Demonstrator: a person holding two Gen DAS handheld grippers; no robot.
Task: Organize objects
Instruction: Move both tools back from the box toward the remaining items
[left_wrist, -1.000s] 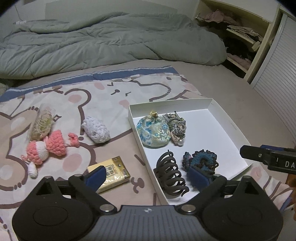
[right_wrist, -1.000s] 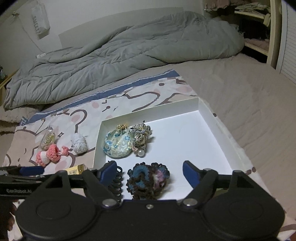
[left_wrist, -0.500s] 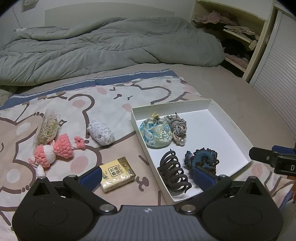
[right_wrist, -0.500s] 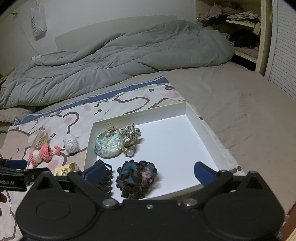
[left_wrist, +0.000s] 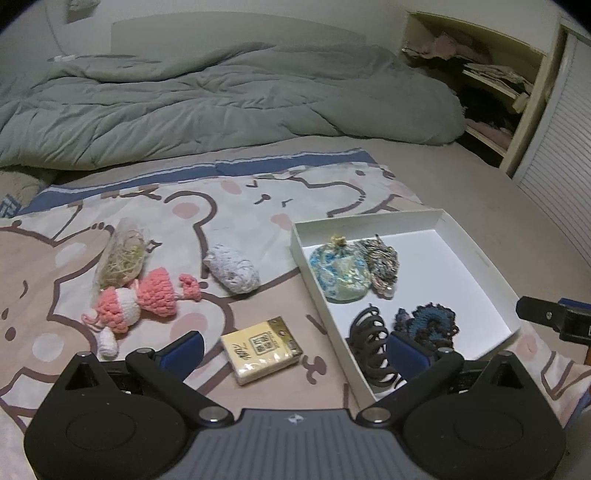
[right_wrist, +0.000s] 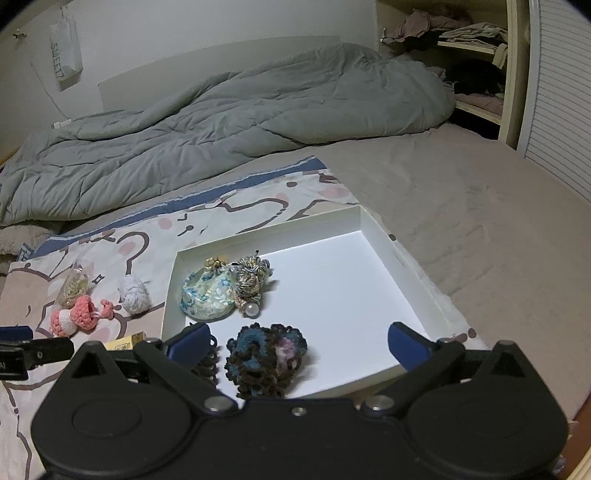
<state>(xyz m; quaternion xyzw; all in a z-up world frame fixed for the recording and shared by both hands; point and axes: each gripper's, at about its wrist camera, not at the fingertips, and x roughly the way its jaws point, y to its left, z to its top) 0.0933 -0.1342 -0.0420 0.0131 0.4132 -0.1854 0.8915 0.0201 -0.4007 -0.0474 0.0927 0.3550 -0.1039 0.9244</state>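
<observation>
A white box (left_wrist: 476, 254) (right_wrist: 373, 236) lies on the bed and holds a blue floral pouch (left_wrist: 338, 273) (right_wrist: 207, 295), a braided cord charm (left_wrist: 382, 264) (right_wrist: 253, 280), a dark hair claw (left_wrist: 369, 341) (right_wrist: 205, 363) and a dark blue crochet piece (left_wrist: 428, 325) (right_wrist: 267, 356). Left of the box on the cartoon sheet lie a yellow tissue pack (left_wrist: 260, 349), a white yarn ball (left_wrist: 232, 273) (right_wrist: 133, 295), a pink crochet doll (left_wrist: 136, 301) (right_wrist: 75, 315) and a clear bag of strands (left_wrist: 122, 256) (right_wrist: 74, 288). My left gripper (left_wrist: 295, 349) is open and empty above the tissue pack. My right gripper (right_wrist: 297, 341) is open and empty above the box's near edge.
A grey duvet (left_wrist: 207, 107) (right_wrist: 229, 114) is bunched across the back of the bed. A shelf unit with clothes (left_wrist: 480, 85) (right_wrist: 472, 55) and a slatted door (left_wrist: 554, 177) stand at the right. Bare beige mattress (right_wrist: 461, 206) lies right of the box.
Both grippers have pulled back and risen a little from the box. The right gripper's jaws have spread wider. No object has moved.
</observation>
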